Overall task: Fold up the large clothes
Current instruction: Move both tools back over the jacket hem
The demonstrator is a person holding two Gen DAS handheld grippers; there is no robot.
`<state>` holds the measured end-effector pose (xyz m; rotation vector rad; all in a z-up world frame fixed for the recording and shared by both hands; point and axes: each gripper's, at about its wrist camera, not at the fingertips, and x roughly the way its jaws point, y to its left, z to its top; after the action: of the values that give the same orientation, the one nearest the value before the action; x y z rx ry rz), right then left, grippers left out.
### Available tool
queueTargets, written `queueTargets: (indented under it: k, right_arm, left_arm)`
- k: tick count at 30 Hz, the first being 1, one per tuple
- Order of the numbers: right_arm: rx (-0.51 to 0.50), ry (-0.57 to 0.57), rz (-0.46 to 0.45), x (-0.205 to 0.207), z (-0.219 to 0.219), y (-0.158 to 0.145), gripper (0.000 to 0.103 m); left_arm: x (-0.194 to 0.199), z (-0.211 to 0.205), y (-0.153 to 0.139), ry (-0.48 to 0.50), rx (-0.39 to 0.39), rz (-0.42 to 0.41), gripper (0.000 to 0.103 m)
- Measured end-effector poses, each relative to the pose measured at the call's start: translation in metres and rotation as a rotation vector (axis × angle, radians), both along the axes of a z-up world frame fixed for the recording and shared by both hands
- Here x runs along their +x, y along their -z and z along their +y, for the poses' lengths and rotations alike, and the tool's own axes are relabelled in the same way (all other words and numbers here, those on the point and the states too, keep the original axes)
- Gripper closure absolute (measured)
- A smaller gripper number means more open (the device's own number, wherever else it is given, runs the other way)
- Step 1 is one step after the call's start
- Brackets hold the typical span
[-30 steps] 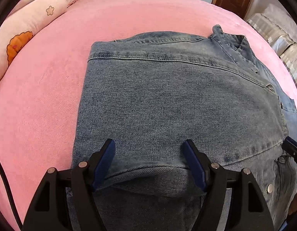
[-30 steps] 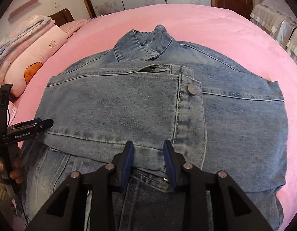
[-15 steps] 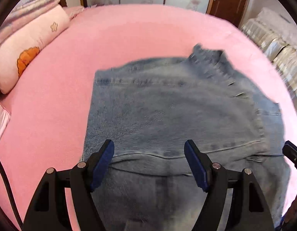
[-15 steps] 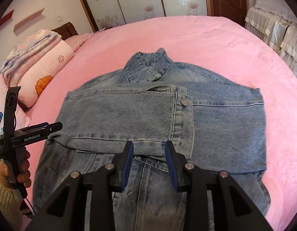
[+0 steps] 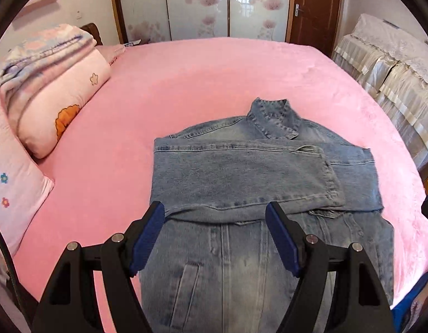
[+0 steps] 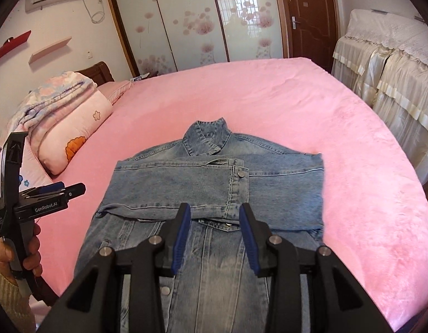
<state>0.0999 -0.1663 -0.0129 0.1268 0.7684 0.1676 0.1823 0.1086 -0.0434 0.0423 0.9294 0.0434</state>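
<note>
Both of your grippers have lifted away from the denim jacket (image 5: 269, 177) since a second ago, so far more of the pink bed (image 5: 202, 83) now shows around it. Nearest you, your left gripper (image 5: 215, 213) hangs above the jacket's lower front with its blue pads spread wide and nothing between them. Your right gripper (image 6: 215, 216) hovers over the button placket; its jaws have just been opening, stand partly apart, and grip no cloth. In the right wrist view your left hand (image 6: 17, 255) shows at the left edge, wrapped around its gripper's handle. The jacket lies flat near the middle of the bed, both sleeves folded across the chest, one cuff with its button (image 6: 240, 174) on top, the collar (image 6: 207, 136) pointing away from you. Farther left sit floral pillows (image 5: 58, 105); beyond the bed stand flowered sliding doors (image 6: 191, 19) and a brown door (image 6: 305, 14).
</note>
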Motion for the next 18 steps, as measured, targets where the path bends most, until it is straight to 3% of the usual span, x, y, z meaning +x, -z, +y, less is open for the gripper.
queueTargets:
  k: [9,11,18]
  right_arm:
    - [0.003,-0.016,-0.081,-0.074,-0.013,-0.018,0.059]
    - [0.011,-0.016,-0.101,-0.088,-0.017,-0.019,0.053]
    - [-0.003,-0.036,-0.133,-0.129,-0.026,-0.006,0.053]
  left_arm:
    - [-0.073,-0.006,-0.029,0.015,-0.043,-0.068,0.029]
    - [-0.088,-0.007,-0.029,0.015,-0.041,-0.080,0.029]
    - [-0.135,-0.005,-0.012,0.010,-0.081,-0.080,0.029]
